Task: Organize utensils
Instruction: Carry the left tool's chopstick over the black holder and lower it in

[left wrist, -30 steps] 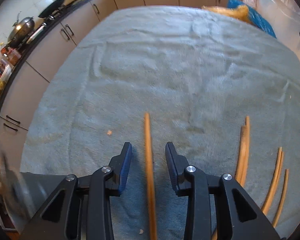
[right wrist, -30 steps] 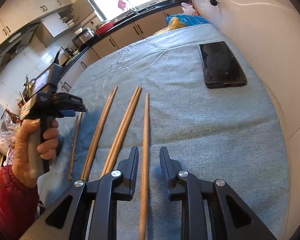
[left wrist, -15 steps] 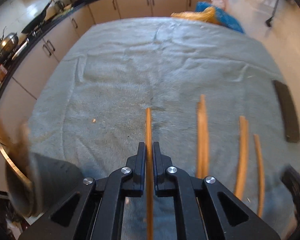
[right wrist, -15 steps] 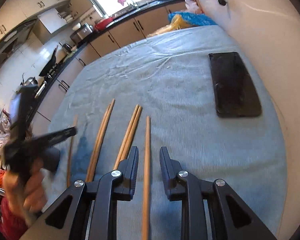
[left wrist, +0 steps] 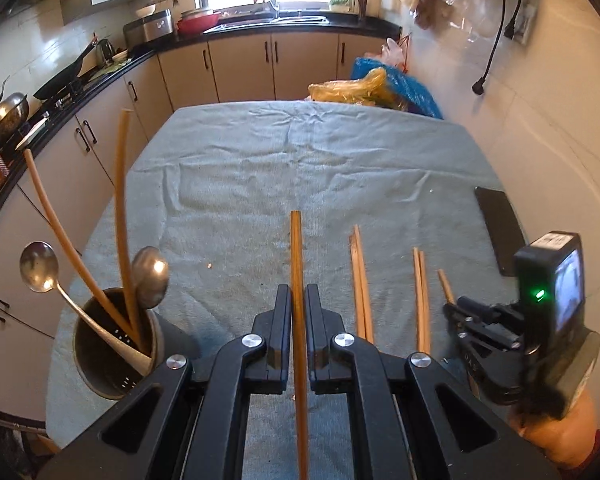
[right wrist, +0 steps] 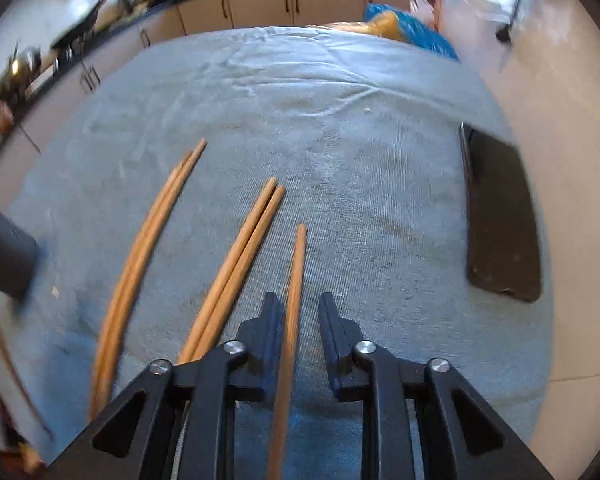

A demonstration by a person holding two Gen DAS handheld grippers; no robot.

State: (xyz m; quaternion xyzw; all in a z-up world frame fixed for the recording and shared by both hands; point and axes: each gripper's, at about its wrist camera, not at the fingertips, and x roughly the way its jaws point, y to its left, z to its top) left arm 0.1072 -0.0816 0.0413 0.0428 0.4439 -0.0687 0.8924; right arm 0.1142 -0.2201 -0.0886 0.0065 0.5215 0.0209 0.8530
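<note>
My left gripper is shut on a wooden chopstick and holds it above the grey-blue towel. A dark utensil holder stands at the near left with two chopsticks and two metal spoons in it. Two chopstick pairs lie to the right on the towel. My right gripper is open, its fingers on either side of a single chopstick. It also shows at the right of the left wrist view. Two pairs lie left of it.
A black phone lies on the towel near the right wall. Yellow and blue bags sit at the table's far end. Kitchen cabinets and a counter run along the left and back. The holder is at the left edge.
My left gripper closed on the chopstick and lifted it, tilting up so the holder and kitchen came into view. My right gripper stayed open around its chopstick and moved a little.
</note>
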